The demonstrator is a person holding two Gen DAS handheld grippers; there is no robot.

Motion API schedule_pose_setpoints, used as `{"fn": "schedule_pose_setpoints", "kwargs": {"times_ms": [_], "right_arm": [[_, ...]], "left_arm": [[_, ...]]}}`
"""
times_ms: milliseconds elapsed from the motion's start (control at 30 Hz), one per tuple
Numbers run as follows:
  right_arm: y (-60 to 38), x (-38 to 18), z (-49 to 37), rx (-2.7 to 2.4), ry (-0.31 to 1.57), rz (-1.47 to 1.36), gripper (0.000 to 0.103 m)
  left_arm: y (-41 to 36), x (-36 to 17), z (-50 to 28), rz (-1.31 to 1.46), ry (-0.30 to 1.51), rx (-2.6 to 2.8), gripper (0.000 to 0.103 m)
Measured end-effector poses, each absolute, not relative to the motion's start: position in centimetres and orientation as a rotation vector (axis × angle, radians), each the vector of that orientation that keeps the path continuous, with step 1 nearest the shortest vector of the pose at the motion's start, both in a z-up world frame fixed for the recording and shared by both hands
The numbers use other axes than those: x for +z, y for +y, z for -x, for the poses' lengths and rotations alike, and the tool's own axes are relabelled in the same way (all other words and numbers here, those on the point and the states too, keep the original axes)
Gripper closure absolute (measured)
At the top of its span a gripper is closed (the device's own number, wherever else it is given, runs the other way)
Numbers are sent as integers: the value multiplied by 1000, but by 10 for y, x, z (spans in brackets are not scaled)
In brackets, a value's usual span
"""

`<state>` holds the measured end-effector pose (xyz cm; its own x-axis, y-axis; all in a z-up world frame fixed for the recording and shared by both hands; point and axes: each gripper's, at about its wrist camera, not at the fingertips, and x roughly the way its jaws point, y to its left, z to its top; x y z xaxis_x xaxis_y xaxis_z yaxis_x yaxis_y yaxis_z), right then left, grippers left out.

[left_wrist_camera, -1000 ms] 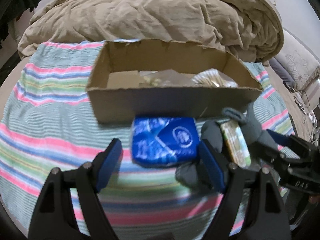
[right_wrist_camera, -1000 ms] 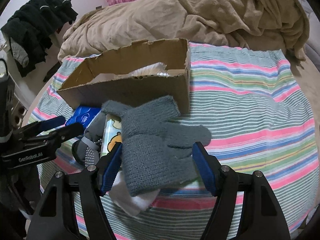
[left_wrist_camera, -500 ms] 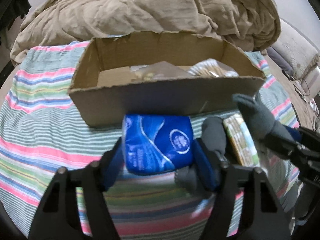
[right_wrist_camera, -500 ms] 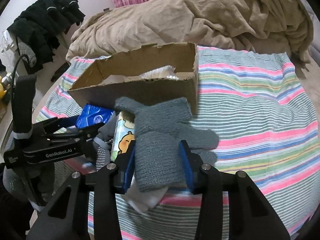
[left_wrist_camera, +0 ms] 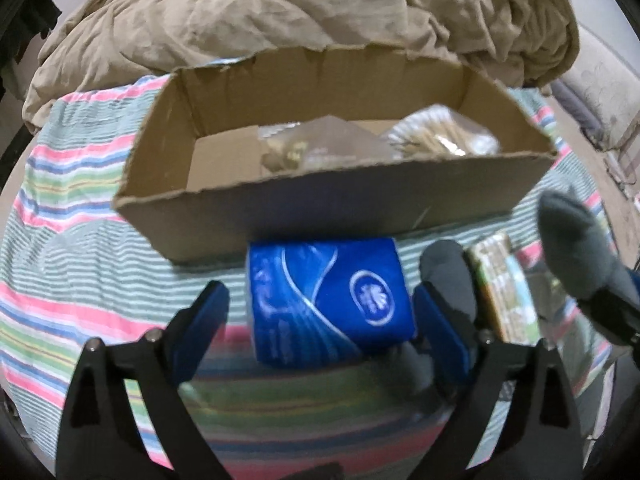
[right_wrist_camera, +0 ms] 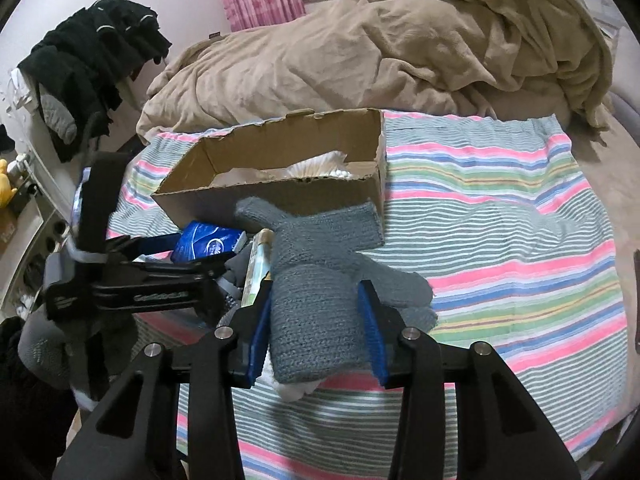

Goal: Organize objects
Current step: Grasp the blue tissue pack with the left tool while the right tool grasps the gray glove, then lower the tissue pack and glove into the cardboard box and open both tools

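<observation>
Gloves (right_wrist_camera: 316, 304) of grey knit, seemingly two stacked, are pinched between the blue pads of the right gripper (right_wrist_camera: 316, 328), lifted above the striped blanket (right_wrist_camera: 500, 240). One blue tissue pack (left_wrist_camera: 326, 304) is seen between the spread fingers of the left gripper (left_wrist_camera: 320, 328), touching the right pad but apart from the left one, just in front of one open cardboard box (left_wrist_camera: 320, 200). One cartoon-printed pack (left_wrist_camera: 502, 288) is seen beside it.
</observation>
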<state>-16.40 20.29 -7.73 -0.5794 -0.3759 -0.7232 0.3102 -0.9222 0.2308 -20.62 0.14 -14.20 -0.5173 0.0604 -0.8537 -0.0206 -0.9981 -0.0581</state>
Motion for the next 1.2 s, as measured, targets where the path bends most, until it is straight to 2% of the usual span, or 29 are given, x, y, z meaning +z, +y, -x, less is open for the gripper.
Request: {"fn": "schedule_pose_setpoints", "kwargs": {"times_ms": [100,200,333,833,1200], "right_arm": [[205,-76,163,-2495,-119,-1162,60],[207,-74,162,-2502,-124,-1151,60],[209,-70,160,-2509,-129,-1138,60],[199,-27,141,-2534,-117,-1019,60],[194,1,160,-2567,-91,-925,60]], "left_arm": [[0,-139,202,1482,-56,2719,10],[2,-137,194,1454,-21,2718,28],[-2,-132,183,1432,-38,2714,32],[-34,-59,122,1242,-142,2776,32],[-48,-18,130,1105,-167,2816,32]]}}
